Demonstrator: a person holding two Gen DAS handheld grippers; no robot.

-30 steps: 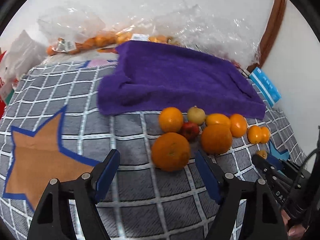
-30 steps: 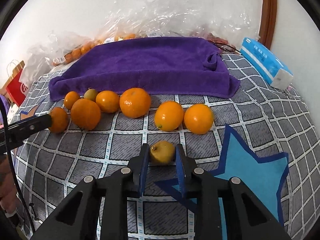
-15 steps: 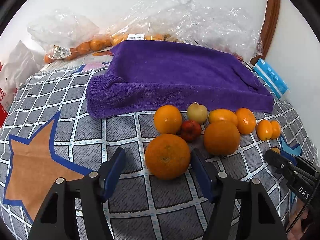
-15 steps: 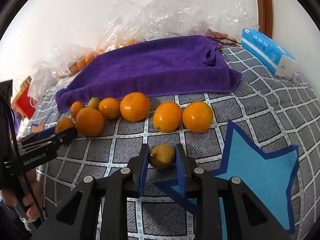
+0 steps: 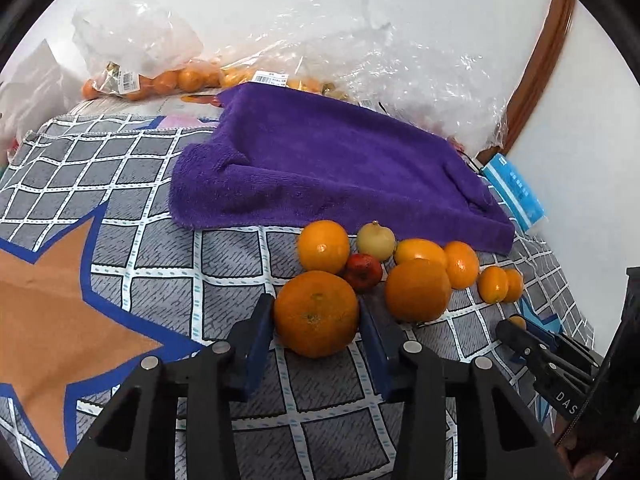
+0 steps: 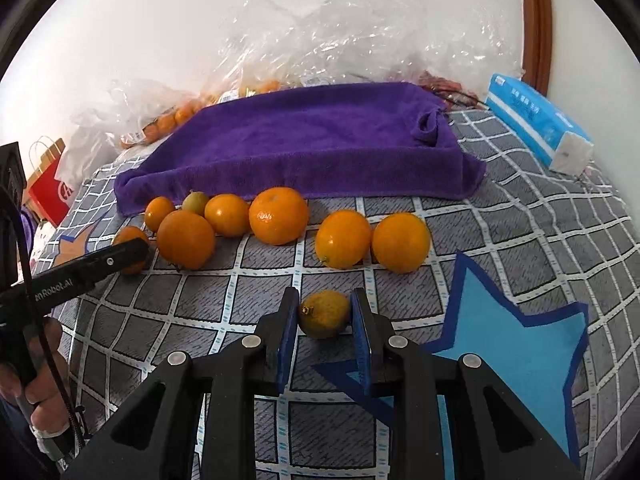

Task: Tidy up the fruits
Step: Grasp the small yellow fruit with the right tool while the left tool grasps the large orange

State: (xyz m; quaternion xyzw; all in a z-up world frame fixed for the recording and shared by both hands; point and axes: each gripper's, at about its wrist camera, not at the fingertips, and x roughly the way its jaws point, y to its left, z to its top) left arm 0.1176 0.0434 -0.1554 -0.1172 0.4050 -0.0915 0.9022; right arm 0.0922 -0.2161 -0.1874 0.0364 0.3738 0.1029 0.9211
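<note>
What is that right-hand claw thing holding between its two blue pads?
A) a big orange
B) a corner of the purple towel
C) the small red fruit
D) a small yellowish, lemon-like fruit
D: in the right wrist view the right gripper has its blue pads pressed on either side of the small yellowish fruit, which sits apart from the row of oranges in front of the purple towel.
</note>
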